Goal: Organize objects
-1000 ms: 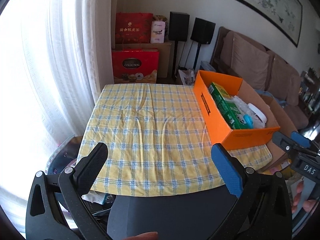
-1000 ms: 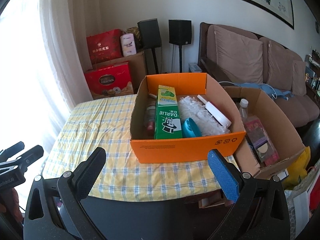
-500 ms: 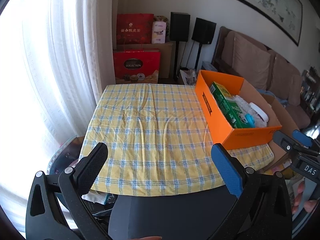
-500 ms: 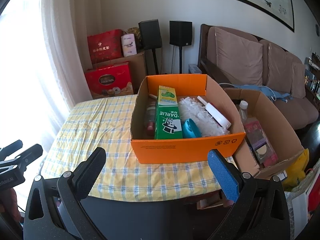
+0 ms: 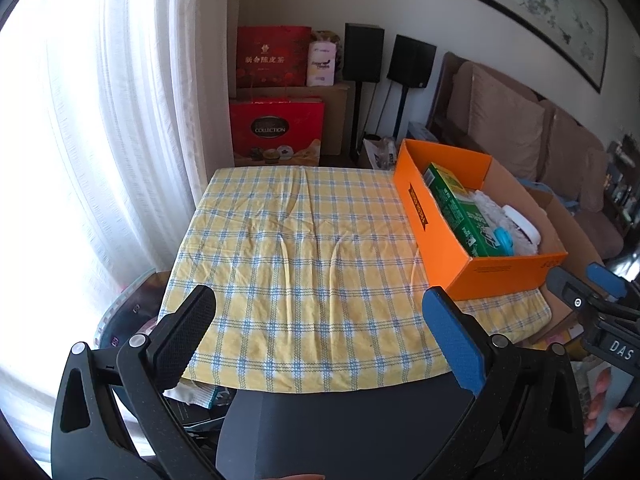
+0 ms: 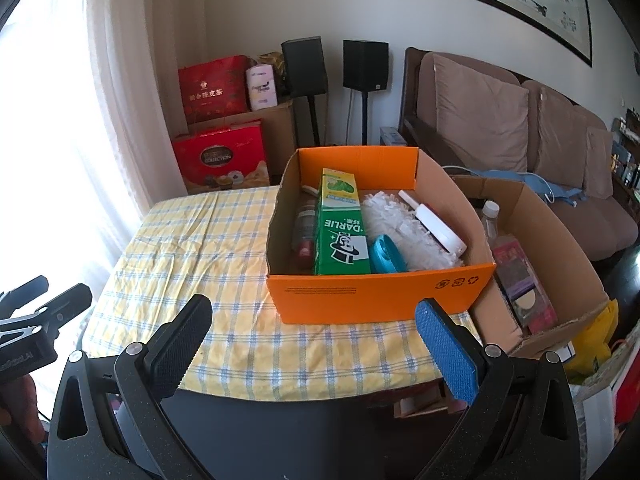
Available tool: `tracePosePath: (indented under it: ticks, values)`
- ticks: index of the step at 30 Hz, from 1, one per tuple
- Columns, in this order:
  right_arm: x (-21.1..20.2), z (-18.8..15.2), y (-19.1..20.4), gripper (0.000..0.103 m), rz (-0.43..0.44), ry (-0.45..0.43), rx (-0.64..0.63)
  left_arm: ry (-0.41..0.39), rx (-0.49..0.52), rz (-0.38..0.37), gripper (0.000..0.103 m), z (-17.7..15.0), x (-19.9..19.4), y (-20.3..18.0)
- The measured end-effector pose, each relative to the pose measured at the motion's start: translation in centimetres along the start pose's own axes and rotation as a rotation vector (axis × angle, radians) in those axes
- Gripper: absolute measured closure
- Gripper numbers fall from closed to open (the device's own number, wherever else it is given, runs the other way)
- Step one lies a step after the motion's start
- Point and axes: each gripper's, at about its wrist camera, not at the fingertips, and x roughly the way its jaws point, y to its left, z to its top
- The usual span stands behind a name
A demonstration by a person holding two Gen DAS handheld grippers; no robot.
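Note:
An orange cardboard box (image 6: 380,300) sits on the right part of a table with a yellow checked cloth (image 5: 304,256). Inside it lie a green Darlie carton (image 6: 344,236), a white feathery duster (image 6: 400,228), a blue round item (image 6: 384,254), a white flat piece (image 6: 434,228) and a dark bottle (image 6: 306,228). The same box (image 5: 440,236) shows at the right of the left wrist view. My left gripper (image 5: 320,328) hangs open over the table's near edge, holding nothing. My right gripper (image 6: 314,332) is open in front of the box, also holding nothing.
A brown cardboard box (image 6: 560,248) with a bottle and packets stands right of the table. Red gift boxes (image 5: 276,132), two black speakers (image 6: 304,64) and a brown sofa (image 6: 520,128) line the far side. White curtains (image 5: 100,120) hang at the left.
Both views have drawn back slightly from the table, so it looks a little farther away. Both grippers stay open and nothing on the table has moved.

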Motion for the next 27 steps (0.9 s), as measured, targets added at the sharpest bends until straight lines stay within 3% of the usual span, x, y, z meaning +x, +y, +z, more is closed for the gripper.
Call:
tracePosePath:
  ticks: [27]
  values:
    - [-0.12,0.01,0.34,0.000,0.002,0.003,-0.008,-0.004,0.004,-0.002,0.000,-0.09,-0.08,-0.10]
